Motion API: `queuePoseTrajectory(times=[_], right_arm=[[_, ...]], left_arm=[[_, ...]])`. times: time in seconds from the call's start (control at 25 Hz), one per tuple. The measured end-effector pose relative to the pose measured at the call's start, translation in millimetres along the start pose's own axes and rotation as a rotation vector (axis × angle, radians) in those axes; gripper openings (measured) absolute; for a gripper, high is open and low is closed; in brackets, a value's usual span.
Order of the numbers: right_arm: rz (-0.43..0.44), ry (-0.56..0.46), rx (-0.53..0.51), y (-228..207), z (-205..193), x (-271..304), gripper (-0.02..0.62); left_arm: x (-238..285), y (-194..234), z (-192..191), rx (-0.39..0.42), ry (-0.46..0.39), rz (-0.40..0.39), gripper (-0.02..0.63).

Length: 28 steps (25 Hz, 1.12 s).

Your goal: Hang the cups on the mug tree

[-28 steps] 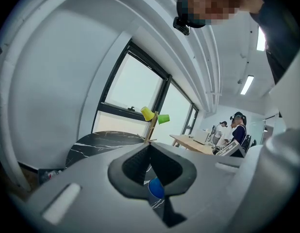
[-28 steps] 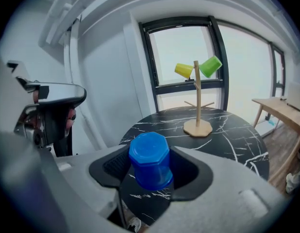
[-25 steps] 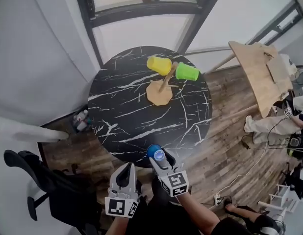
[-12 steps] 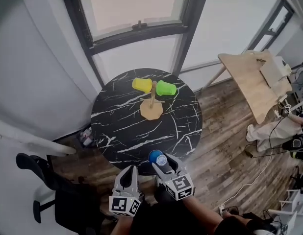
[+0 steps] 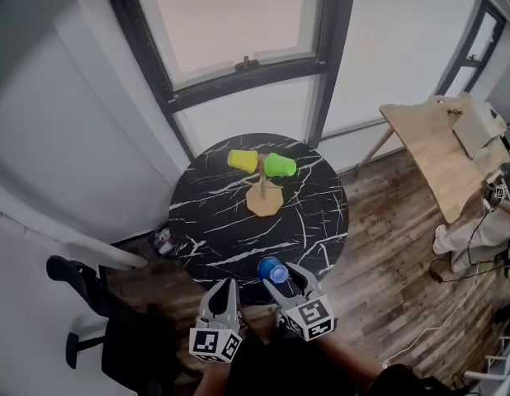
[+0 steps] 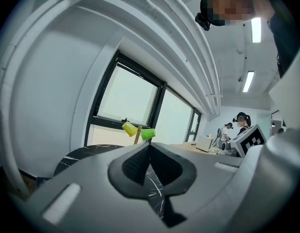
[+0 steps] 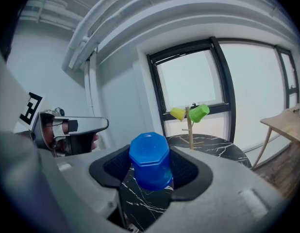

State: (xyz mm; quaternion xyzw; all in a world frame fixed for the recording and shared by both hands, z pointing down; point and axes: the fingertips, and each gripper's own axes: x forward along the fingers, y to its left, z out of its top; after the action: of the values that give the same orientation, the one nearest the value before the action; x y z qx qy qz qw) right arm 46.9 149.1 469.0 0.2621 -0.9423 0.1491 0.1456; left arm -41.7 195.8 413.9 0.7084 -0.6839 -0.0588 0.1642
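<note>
A wooden mug tree (image 5: 262, 190) stands at the far side of the round black marble table (image 5: 214, 229). A yellow cup (image 5: 242, 161) hangs on its left peg and a green cup (image 5: 280, 165) on its right. My right gripper (image 5: 281, 277) is over the table's near edge, shut on a blue cup (image 5: 271, 269). In the right gripper view the blue cup (image 7: 151, 161) sits clamped between the jaws, with the tree (image 7: 190, 130) far ahead. My left gripper (image 5: 221, 291) hangs beside it, shut and empty. In the left gripper view the jaws (image 6: 150, 147) meet.
A light wooden table (image 5: 441, 151) stands at the right, with a person (image 5: 486, 229) near it. A black chair (image 5: 115, 320) is at the lower left. Small bottles (image 5: 162, 242) sit on the floor left of the marble table. A window lies behind it.
Both grippers have risen and the view has pulled back, so the table and mug tree look smaller. The blue cup stays in the right gripper.
</note>
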Motion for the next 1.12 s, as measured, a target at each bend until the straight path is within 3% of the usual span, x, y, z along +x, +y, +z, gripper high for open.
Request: queuePoseTrajectory(times=[0.28, 1.12], right_arm=[[-0.054, -0.008, -0.011, -15.1, 11.1, 9.7, 0.242], [-0.345, -0.054, 0.01, -27.1, 76.2, 108.7, 0.242]], left_arm=[[26.9, 16.2, 10.9, 0.017, 0.004, -0.028, 0.0], [131.7, 102.8, 56.1, 0.022, 0.061, -0.334, 0.0]])
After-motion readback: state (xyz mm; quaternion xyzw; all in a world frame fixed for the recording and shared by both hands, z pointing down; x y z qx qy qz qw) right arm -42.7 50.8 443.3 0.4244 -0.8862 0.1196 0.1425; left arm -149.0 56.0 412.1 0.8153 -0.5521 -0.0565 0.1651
